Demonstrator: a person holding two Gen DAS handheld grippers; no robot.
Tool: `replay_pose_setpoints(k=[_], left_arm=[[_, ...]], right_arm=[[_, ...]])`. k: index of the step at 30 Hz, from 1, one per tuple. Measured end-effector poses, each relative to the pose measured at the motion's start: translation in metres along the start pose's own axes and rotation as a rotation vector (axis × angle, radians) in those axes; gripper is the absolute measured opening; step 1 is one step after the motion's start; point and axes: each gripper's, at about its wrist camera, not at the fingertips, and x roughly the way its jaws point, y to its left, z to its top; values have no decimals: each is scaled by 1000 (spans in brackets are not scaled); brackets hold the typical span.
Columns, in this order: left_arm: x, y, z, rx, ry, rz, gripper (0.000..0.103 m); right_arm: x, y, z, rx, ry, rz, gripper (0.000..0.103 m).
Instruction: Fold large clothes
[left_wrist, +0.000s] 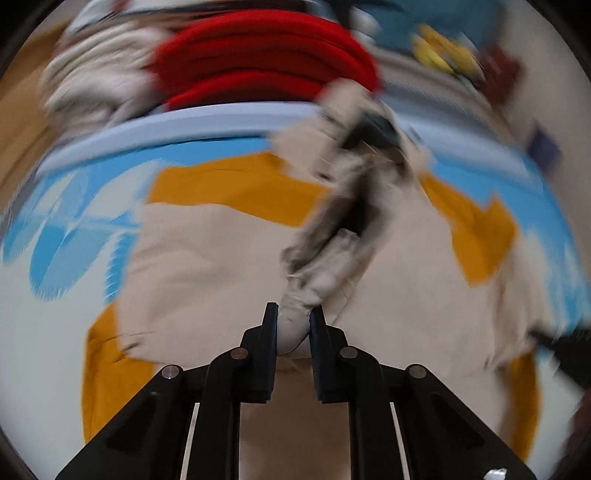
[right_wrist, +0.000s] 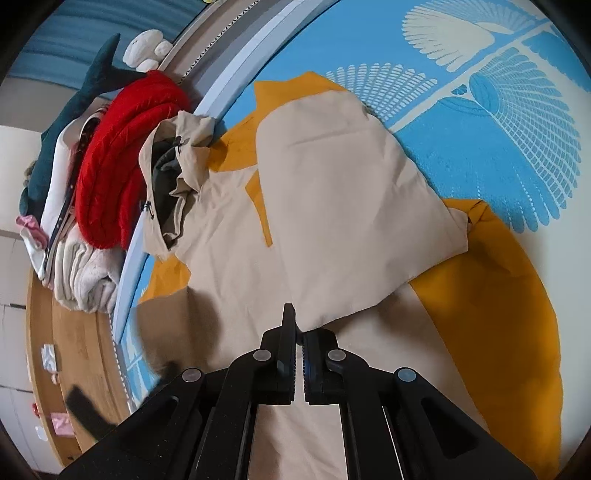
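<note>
Both grippers are angled steeply down over the bed. The left gripper (left_wrist: 293, 314) is blurred, but its jaws are seen nearly closed, pinching a bunched fold of the beige jacket (left_wrist: 229, 254); the fabric rises between the fingers (left_wrist: 269, 332) and runs up to the dark-lined hood (left_wrist: 369, 136). The right gripper (right_wrist: 299, 334) is held over the same jacket (right_wrist: 332, 184), its jaws pressed together on the hem of a folded-over panel, a thin edge of cloth caught between the tips.

The jacket is spread flat on the blue patterned sheet (right_wrist: 498, 155), mustard panels (right_wrist: 491, 302) showing at its sides, one half laid over the middle. Beyond the collar, at the bed's edge, a red knit (right_wrist: 125, 155) is stacked on a cream towel (right_wrist: 85, 273), with a dark plush shark (right_wrist: 74, 122) behind. The left gripper's blurred outline is seen low in the right view, over the wooden floor (right_wrist: 74, 350).
</note>
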Motion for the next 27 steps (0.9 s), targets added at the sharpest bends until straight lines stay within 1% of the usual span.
replay_pose_setpoints(k=[1, 2, 3, 5, 6, 7, 8, 10, 12, 14, 15, 17, 20, 21, 22, 23, 24, 27], left_arm=[[-5, 21, 7, -65, 3, -8, 14], [-8, 39, 11, -119, 12, -16, 14], [-10, 64, 15, -188, 33, -28, 19], [-7, 100, 19, -291, 82, -65, 22], [-5, 115, 19, -339, 100, -87, 30], [-3, 132, 19, -404, 124, -109, 40], [1, 149, 19, -462, 145, -114, 42], [1, 171, 14, -545, 164, -115, 42], [5, 184, 13, -590, 183, -128, 42], [16, 186, 10, -598, 236, -148, 44], [26, 185, 7, -591, 275, -144, 44], [38, 180, -1, -580, 324, -150, 44], [59, 163, -10, -526, 417, -198, 41], [63, 158, -14, -515, 435, -208, 31], [65, 154, -15, -503, 444, -211, 11], [64, 152, -14, -480, 449, -194, 4], [59, 152, -10, -455, 434, -167, 1], [30, 153, 10, -387, 294, -86, 1]], right_arm=[[0, 2, -1, 5, -2, -2, 7], [1, 2, -1, 10, -2, -8, 7], [3, 3, -3, 21, 3, -9, 8], [10, 2, -6, 42, 32, -10, 15], [14, 2, -8, 48, 46, -19, 17], [15, 2, -9, 47, 55, -28, 21], [18, 3, -11, 41, 68, -45, 23], [21, 4, -14, 27, 88, -79, 24], [25, 6, -17, 20, 112, -116, 24], [27, 7, -20, 7, 125, -151, 24], [29, 8, -21, -2, 131, -163, 24], [32, 11, -23, -23, 138, -174, 24], [35, 20, -24, -73, 142, -174, 24], [36, 24, -24, -93, 142, -168, 24], [35, 28, -24, -107, 142, -160, 24], [35, 32, -24, -120, 142, -146, 24], [35, 36, -23, -129, 145, -123, 24], [31, 50, -21, -152, 152, 32, 24]])
